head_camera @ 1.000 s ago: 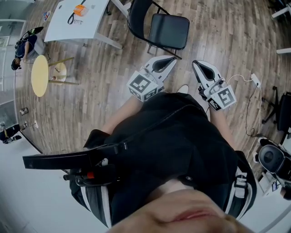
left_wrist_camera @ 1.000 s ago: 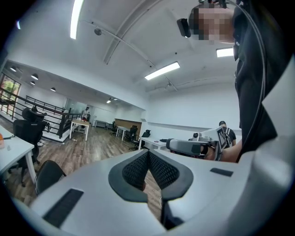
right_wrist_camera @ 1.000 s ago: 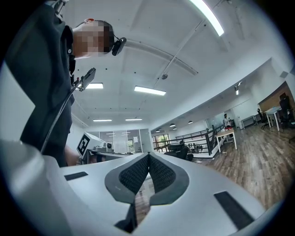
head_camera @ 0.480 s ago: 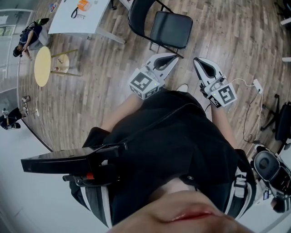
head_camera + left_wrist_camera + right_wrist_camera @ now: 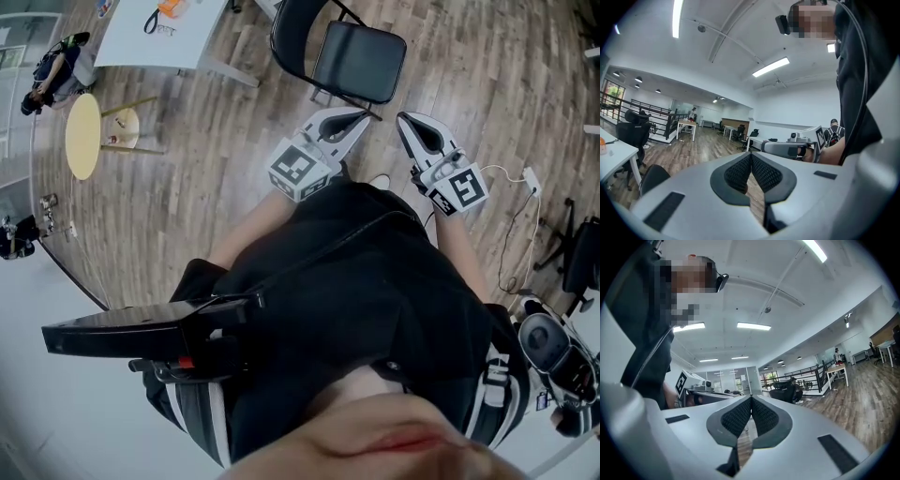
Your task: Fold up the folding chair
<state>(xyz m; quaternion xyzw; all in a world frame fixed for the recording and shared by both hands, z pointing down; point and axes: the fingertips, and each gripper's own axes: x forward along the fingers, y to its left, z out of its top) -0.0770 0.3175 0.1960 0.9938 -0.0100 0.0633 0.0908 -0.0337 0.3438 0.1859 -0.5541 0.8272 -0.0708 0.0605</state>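
The black metal folding chair (image 5: pixel 360 62) stands unfolded on the wood-plank floor (image 5: pixel 206 159), its seat level, just ahead of both grippers and touched by neither. The left gripper (image 5: pixel 359 116) and the right gripper (image 5: pixel 403 120) are held side by side, pointing towards it. The fingers (image 5: pixel 738 171) of each are pressed fully together with nothing between them.
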